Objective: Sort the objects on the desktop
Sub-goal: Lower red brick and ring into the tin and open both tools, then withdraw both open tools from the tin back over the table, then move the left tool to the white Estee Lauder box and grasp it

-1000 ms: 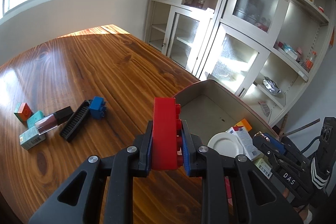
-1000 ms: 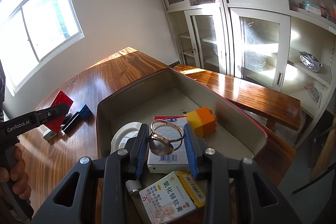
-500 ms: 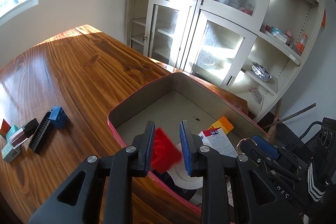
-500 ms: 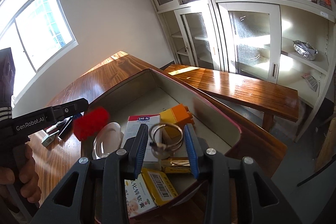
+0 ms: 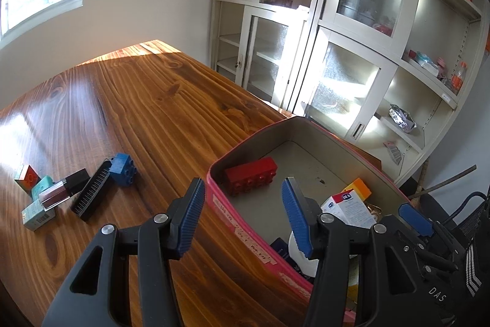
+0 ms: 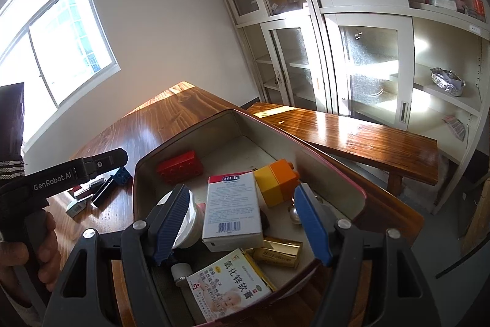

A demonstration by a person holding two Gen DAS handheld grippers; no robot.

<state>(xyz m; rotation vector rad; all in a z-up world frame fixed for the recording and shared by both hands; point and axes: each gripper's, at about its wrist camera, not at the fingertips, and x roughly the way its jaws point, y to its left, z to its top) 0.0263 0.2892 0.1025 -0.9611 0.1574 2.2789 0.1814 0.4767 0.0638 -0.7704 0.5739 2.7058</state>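
Note:
A red brick (image 5: 251, 175) lies in the far left corner of the pink-rimmed box (image 5: 242, 230); it also shows in the right wrist view (image 6: 180, 166). My left gripper (image 5: 243, 215) is open and empty above the box's near rim. My right gripper (image 6: 242, 224) is open and empty over the box (image 6: 337, 173). Beneath it lie a white medicine carton (image 6: 232, 209), an orange brick (image 6: 277, 181) and a pearl ring (image 6: 295, 215).
On the wooden table (image 5: 122, 112) left of the box lie a blue brick (image 5: 123, 169), a black comb (image 5: 92, 194), a lipstick (image 5: 62, 189) and small boxes (image 5: 33, 210). Glass cabinets (image 5: 306, 20) stand behind. A bench (image 6: 352, 140) stands beyond the box.
My left gripper moved over the box, opened and let the red brick drop into it. My right gripper opened and released the ring into the box.

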